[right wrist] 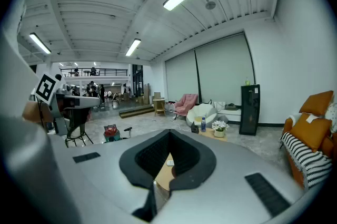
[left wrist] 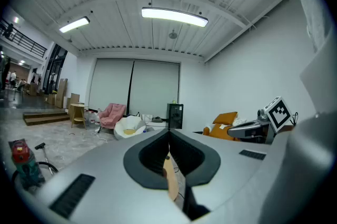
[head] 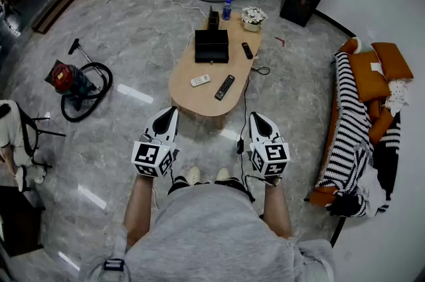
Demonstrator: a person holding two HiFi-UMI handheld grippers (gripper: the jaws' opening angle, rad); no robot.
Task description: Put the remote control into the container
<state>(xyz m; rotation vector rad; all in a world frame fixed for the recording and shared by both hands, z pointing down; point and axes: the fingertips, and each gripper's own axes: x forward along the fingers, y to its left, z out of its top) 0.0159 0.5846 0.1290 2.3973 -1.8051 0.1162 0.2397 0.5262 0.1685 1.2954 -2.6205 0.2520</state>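
Note:
A low oval wooden table [head: 199,101] stands ahead of me. On it a black open container [head: 211,46] sits toward the far end. A white remote [head: 200,80] and a long black remote [head: 224,87] lie side by side near the table's middle. A smaller black remote [head: 247,50] lies to the right of the container. My left gripper [head: 170,111] and right gripper [head: 256,117] hover short of the table's near edge, both shut and empty. In the right gripper view, the white remote [right wrist: 170,163] shows through the notch between the jaws.
A blue bottle [head: 227,9] and a flower pot [head: 253,17] stand at the table's far end. A red vacuum cleaner [head: 66,78] sits on the floor at left. A sofa with a striped blanket [head: 350,115] runs along the right. A cable [head: 243,121] trails off the table's right side.

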